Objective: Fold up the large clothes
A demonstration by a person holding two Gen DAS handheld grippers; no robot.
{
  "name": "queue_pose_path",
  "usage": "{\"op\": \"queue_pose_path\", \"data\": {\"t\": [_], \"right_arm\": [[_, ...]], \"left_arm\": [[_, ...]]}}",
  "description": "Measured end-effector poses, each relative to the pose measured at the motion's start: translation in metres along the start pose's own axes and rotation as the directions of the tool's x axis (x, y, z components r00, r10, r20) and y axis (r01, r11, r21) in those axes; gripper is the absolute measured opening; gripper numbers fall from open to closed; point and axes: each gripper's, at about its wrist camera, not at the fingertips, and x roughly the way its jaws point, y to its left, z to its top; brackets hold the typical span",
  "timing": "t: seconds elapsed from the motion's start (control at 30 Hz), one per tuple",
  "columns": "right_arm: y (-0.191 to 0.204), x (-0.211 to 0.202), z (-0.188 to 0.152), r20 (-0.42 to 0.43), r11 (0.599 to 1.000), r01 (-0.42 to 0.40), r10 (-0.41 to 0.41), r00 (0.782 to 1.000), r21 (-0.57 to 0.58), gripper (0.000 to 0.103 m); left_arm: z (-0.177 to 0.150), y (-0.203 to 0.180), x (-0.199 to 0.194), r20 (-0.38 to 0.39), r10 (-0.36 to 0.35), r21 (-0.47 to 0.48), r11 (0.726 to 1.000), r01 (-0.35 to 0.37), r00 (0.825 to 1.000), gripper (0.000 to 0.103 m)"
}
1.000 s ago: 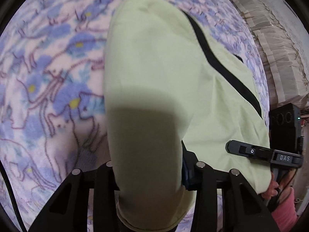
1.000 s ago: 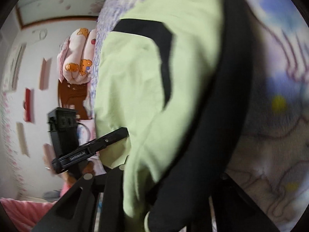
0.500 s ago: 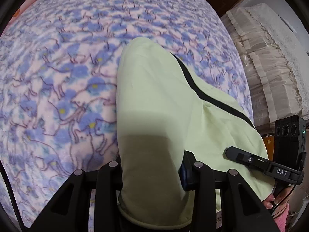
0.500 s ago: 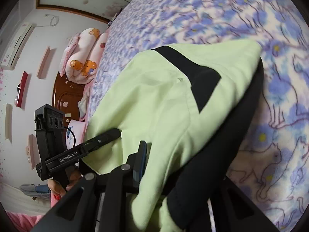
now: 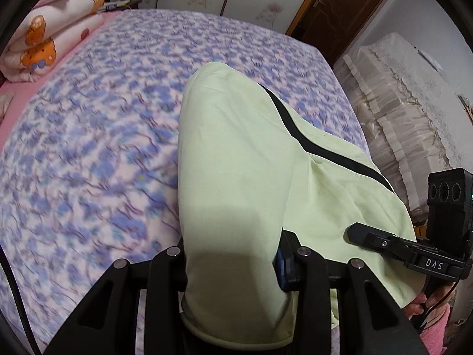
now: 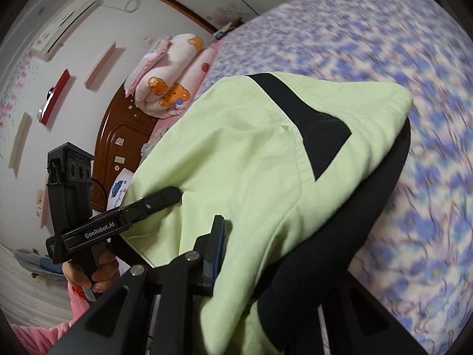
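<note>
A large pale green garment (image 5: pixel 236 153) with black bands hangs between both grippers, its far fold still lying on the bed. My left gripper (image 5: pixel 233 266) is shut on a thick bunch of the green cloth at the near edge. In the right wrist view the garment (image 6: pixel 251 159) shows a black wedge and a black underside, and my right gripper (image 6: pixel 266 269) is shut on its green and black layers. Each gripper shows in the other's view: the right gripper (image 5: pixel 354 232) at the cloth's right edge, the left gripper (image 6: pixel 174 193) at its left edge. Cloth hides the pads.
A blue-and-purple cat-print blanket (image 5: pixel 103 148) covers the bed. A rolled pink quilt with bears (image 5: pixel 44 38) lies at the head end by a wooden headboard (image 6: pixel 124 148). Furniture under a cream cover (image 5: pixel 399 112) stands beside the bed, with a brown door (image 5: pixel 340 9) behind.
Both grippers have risen and drawn back with the garment, lifting most of it off the blanket. Far more of the bed and room shows, and the right view has rolled.
</note>
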Motion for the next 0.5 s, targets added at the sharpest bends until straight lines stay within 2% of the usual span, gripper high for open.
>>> {"op": "queue_pose_path", "data": {"t": [0.3,0.5], "right_arm": [[0.103,0.1,0.05,0.051,0.998,-0.014,0.017,0.999,-0.054,0.017],[0.154,0.181,0.073,0.088,0.996,-0.01,0.017,0.996,-0.088,0.017]], "left_arm": [[0.061,0.147,-0.051,0.076,0.032,0.008,0.999,-0.033,0.997,0.036],[0.097,0.245,-0.062,0.116,0.076,0.047,0.996,-0.082,0.99,0.036]]}}
